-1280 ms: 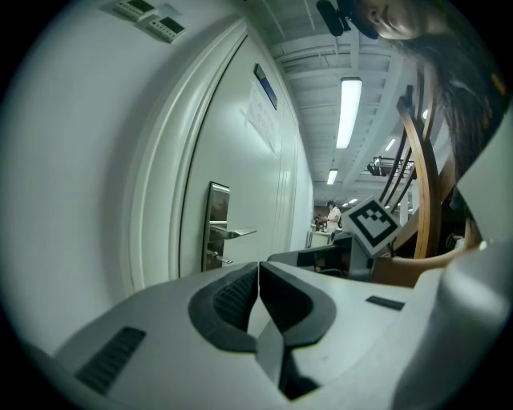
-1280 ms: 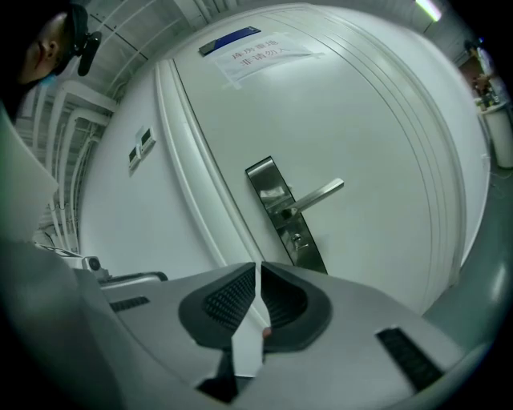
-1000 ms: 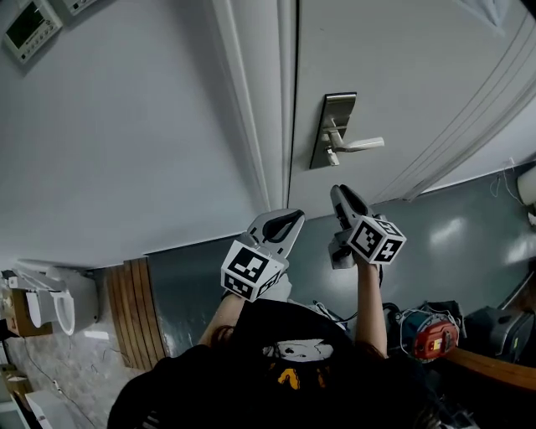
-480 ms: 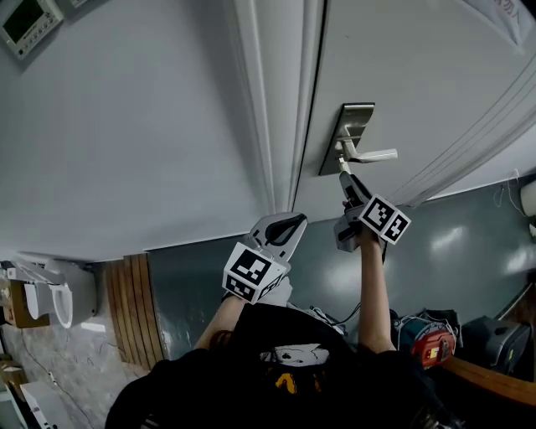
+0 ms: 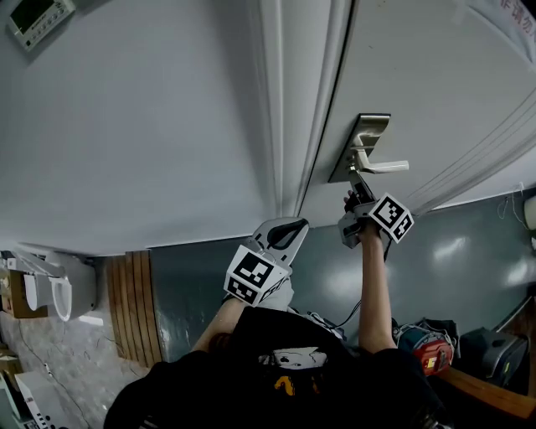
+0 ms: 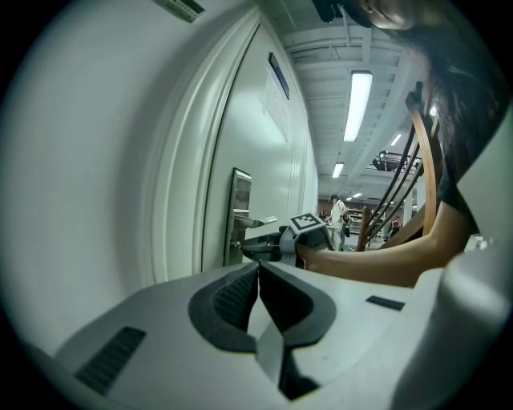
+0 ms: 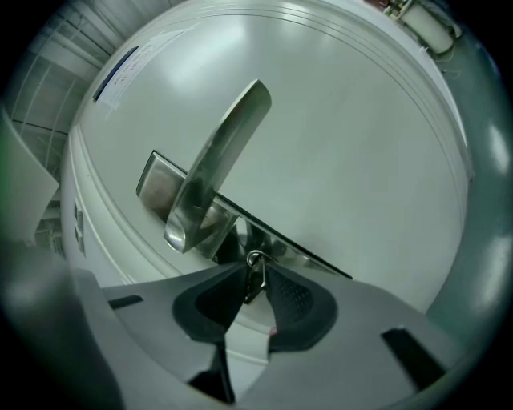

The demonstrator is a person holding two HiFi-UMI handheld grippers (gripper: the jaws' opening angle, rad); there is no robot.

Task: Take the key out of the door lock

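Observation:
A silver lock plate (image 5: pixel 362 144) with a lever handle (image 5: pixel 383 166) sits on the white door (image 5: pixel 435 75). My right gripper (image 5: pixel 355 194) reaches up to the plate just below the lever. In the right gripper view the small key (image 7: pixel 255 278) with its wire ring hangs from the lock under the lever handle (image 7: pixel 220 156). My right gripper (image 7: pixel 250 282) has the key between its fingertips; its jaws are closing and the pads touch the key. My left gripper (image 5: pixel 290 228) hangs lower by the door frame, shut and empty, as my left gripper (image 6: pixel 258 276) also shows in its own view.
The white door frame (image 5: pixel 285 109) runs left of the lock. A wall control panel (image 5: pixel 38 18) is at top left. Wooden slats (image 5: pixel 134 310) and a white fixture (image 5: pixel 59 289) lie at lower left, a red tool (image 5: pixel 423 350) at lower right.
My right gripper has moved up from below the lock to the plate under the lever. The view has shifted, so the lock sits further right. The left gripper has barely moved.

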